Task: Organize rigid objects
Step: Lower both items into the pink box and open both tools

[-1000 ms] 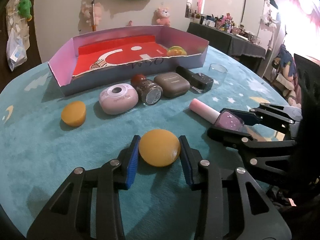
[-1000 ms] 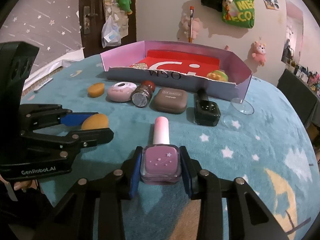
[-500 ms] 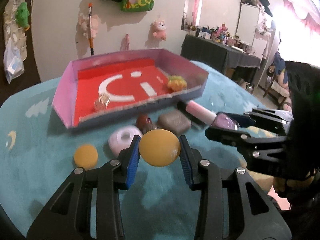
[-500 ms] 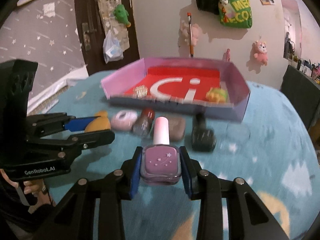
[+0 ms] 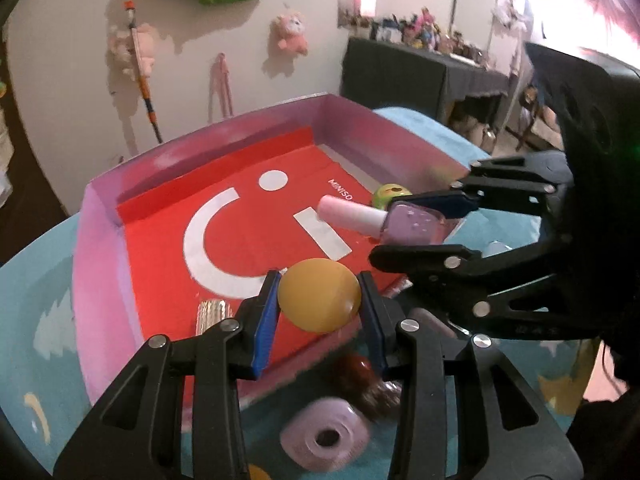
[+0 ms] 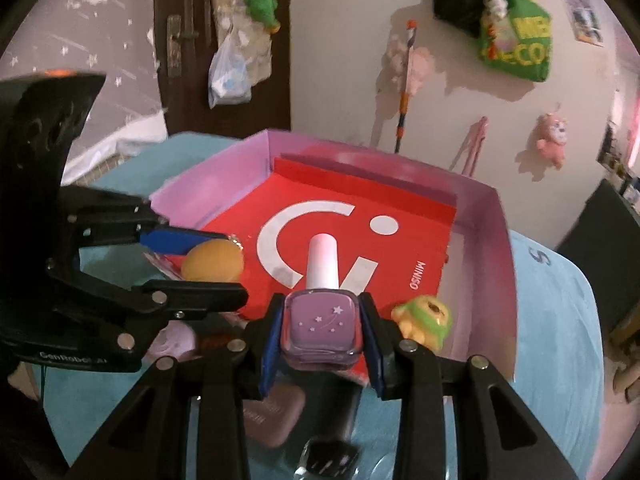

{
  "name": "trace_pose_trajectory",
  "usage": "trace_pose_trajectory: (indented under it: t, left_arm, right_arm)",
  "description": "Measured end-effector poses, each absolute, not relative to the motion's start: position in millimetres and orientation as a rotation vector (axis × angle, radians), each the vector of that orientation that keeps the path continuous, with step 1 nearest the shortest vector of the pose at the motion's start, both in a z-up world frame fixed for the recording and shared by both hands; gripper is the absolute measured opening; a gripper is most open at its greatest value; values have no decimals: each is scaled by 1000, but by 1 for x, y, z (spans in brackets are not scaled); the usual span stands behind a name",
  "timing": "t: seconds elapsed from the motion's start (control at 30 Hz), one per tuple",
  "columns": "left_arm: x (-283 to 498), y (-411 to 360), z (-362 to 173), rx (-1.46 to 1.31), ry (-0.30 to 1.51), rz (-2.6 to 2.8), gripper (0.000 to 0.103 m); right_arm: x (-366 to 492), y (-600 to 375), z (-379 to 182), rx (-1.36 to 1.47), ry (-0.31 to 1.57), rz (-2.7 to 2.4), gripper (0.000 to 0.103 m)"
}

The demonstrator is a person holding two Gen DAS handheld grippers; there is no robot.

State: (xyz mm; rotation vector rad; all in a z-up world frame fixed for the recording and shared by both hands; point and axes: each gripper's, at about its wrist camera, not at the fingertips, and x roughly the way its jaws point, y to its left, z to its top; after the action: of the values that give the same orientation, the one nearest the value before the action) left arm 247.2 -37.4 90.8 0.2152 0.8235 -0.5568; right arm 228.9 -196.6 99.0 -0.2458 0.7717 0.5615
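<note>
Fingers (image 5: pixel 266 312) clamp yellow puff (image 5: pixel 319 295) over box (image 5: pixel 100 248) holding toy (image 6: pixel 424 320).

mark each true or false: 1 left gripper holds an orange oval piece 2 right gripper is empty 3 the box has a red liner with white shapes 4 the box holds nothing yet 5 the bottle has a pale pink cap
1. True: the left gripper is shut on the orange oval piece.
2. False: the right gripper is shut on the purple nail polish bottle.
3. True: the box has a red liner with white shapes.
4. False: a green and yellow toy and a small silver item lie inside.
5. True.
</note>
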Motion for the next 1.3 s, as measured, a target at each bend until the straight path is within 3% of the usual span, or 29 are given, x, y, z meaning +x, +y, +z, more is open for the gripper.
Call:
trace_pose_trajectory:
  t: [0.4, 1.3]
  left_arm:
    - [280, -46, 62, 295, 934, -597, 36]
    - [292, -49, 47, 330, 977, -620, 36]
  right_arm:
    - [268, -180, 64, -389, 926, 632, 38]
    - [284, -179, 54, -431, 1006, 653, 38]
